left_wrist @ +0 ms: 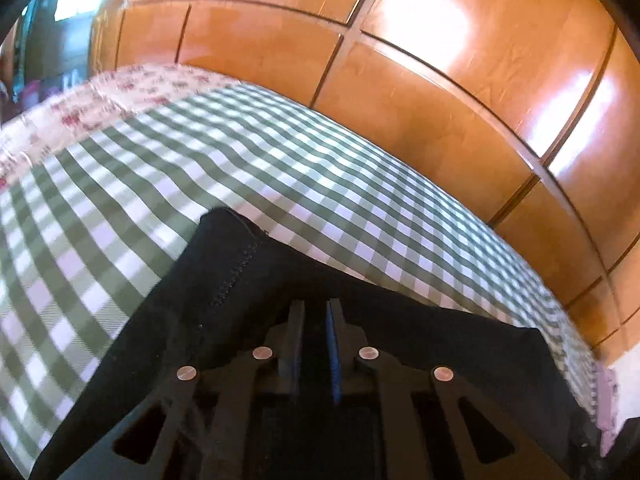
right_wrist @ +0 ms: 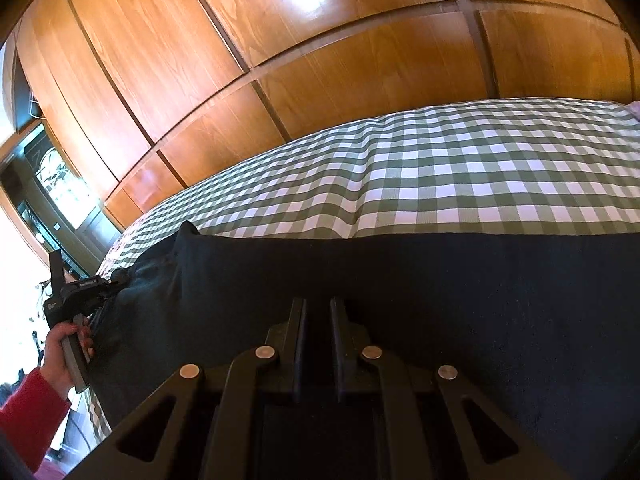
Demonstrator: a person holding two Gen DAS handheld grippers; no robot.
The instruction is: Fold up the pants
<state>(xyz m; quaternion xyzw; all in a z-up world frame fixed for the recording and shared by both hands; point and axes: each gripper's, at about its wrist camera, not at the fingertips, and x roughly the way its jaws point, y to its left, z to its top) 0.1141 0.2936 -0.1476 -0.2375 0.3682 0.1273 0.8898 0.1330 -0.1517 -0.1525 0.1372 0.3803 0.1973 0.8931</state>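
Note:
Dark navy pants (left_wrist: 248, 300) lie on a green-and-white checked bedcover (left_wrist: 120, 200). My left gripper (left_wrist: 316, 306) has its jaws nearly together, closed on the pants fabric near a stitched hem. In the right wrist view the pants (right_wrist: 440, 280) stretch across the bed as a wide dark band. My right gripper (right_wrist: 318, 304) also has its jaws nearly together, on the pants edge. The left gripper (right_wrist: 116, 280) shows at the far left of that view, held by a hand in a red sleeve, at the pants' other end.
A wooden panelled wardrobe (right_wrist: 280, 60) stands right behind the bed. A floral pillow or sheet (left_wrist: 100, 100) lies at the bed's far left. The checked cover (right_wrist: 440, 168) is open beyond the pants. A bright window area (right_wrist: 24, 240) is at the left.

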